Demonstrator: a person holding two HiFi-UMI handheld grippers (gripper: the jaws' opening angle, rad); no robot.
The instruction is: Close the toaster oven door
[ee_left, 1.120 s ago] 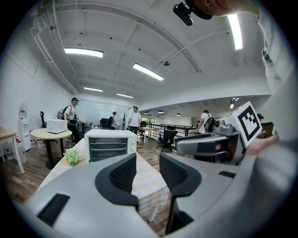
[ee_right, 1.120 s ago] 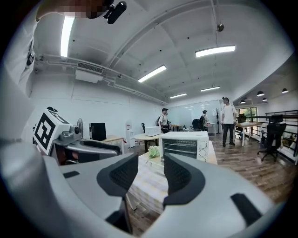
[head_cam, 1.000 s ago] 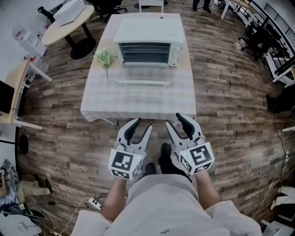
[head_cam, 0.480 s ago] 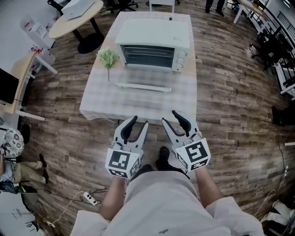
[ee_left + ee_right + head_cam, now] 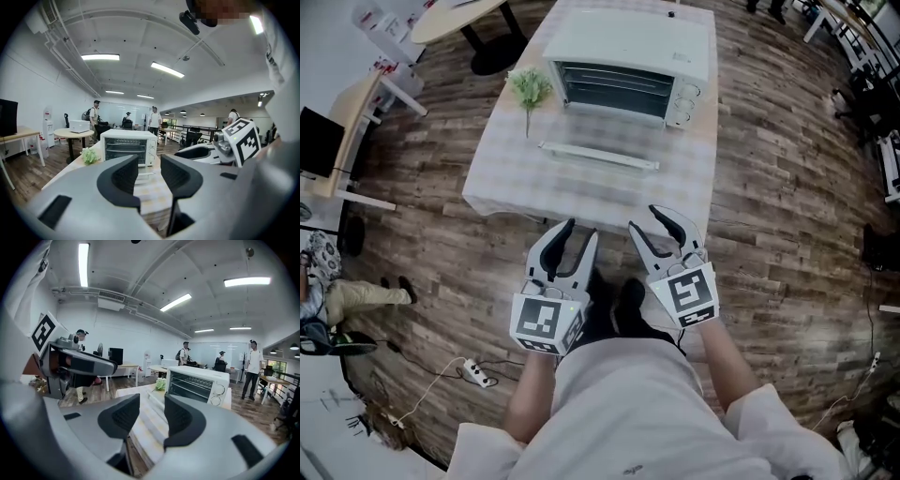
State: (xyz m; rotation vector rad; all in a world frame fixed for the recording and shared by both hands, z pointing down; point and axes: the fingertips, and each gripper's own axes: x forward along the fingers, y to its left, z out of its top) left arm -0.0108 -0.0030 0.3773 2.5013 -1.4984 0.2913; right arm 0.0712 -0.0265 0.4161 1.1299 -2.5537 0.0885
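Fingers curved, grey, released on left gripper, right gripper, boxy white toaster oven, door flat

**Bright even ceiling light, strong fisheye bending**

Long ceiling lamps are giving bright, even, white light in the left gripper view, and they are burning out to pure white. In the right gripper view the lamp strips are glaring in the same way. Both gripper views are showing a round fisheye picture with black corners, and the ceiling lines are curving strongly near the edges. The left tongs and the right tongs, close to the lens, are looking soft, while the room behind is appearing sharper. In the head view the floor boards are bending at the borders, and the tabletop is casting only a soft shadow along its near edge.
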